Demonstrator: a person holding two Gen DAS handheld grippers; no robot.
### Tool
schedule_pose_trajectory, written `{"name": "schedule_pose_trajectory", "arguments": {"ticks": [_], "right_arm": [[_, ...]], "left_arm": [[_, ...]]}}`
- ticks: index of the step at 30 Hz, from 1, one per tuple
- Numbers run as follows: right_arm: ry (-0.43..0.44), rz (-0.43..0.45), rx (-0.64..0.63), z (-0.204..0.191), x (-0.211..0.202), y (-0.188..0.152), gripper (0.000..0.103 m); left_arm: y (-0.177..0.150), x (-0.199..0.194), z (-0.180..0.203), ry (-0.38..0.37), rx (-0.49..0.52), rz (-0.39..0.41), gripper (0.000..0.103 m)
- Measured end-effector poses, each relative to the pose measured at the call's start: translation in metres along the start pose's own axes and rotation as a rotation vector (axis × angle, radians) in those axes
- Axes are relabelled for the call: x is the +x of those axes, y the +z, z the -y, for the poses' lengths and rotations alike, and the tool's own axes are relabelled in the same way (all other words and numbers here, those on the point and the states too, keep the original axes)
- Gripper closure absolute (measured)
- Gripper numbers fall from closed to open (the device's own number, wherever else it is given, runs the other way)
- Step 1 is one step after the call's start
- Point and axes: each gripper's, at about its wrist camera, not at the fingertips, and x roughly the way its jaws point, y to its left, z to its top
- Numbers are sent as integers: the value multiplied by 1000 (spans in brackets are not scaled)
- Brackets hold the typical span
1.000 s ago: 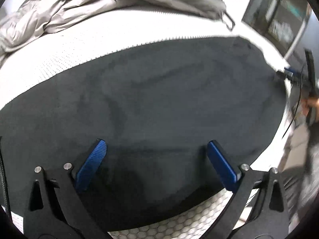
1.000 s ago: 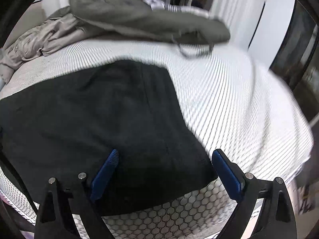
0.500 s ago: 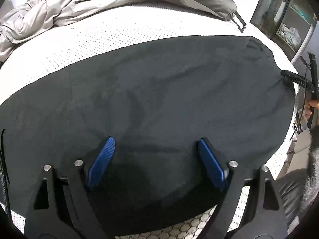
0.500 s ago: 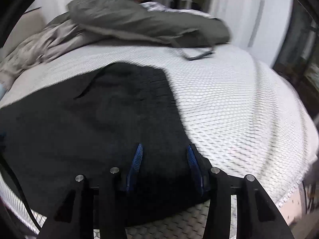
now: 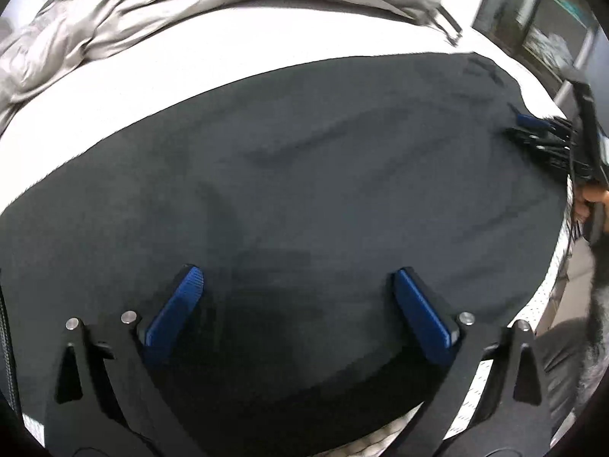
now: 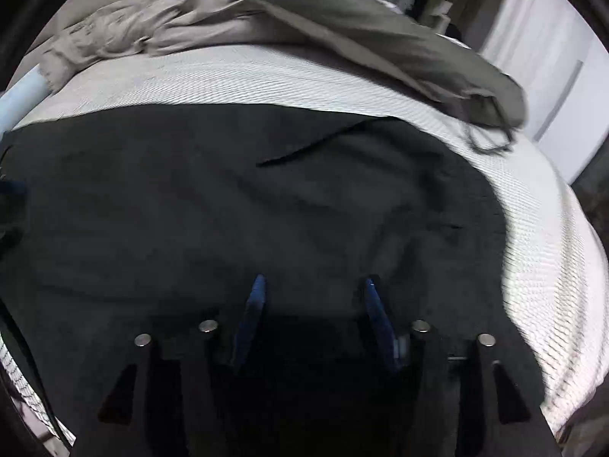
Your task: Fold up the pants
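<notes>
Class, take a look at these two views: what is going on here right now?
A person is working with two hand-held tongs on black pants spread flat on a white bed. The left tongs hover wide open over the cloth near its near edge. The right tongs are at the other end of the pants, partly closed with a gap left, not clearly gripping. Grey clothes lie piled at the back. No fold shows yet.

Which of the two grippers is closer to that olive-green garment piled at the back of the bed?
Right. The right gripper sits over the black pants' end nearest the olive-green garment; the left gripper is farther along.
</notes>
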Motion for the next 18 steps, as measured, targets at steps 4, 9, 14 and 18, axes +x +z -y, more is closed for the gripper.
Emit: {"name": "schedule_pose_trajectory", "arguments": {"ticks": [4,9,14,18], "right_arm": [[7,1,30,-7,-15,-2,48],[266,71,-53,-68,-53,8,36],[267,5,-298,-120,-40,-6,21],[255,-19,-202,-80,-37,-19,20]], "left_arm": [[2,-11,-2,24,-44,40,4],[12,-23,37,-135,7,109,3],[1,4,76,-48,182,13,3],[-8,2,43,-63,153,-3,0]]}}
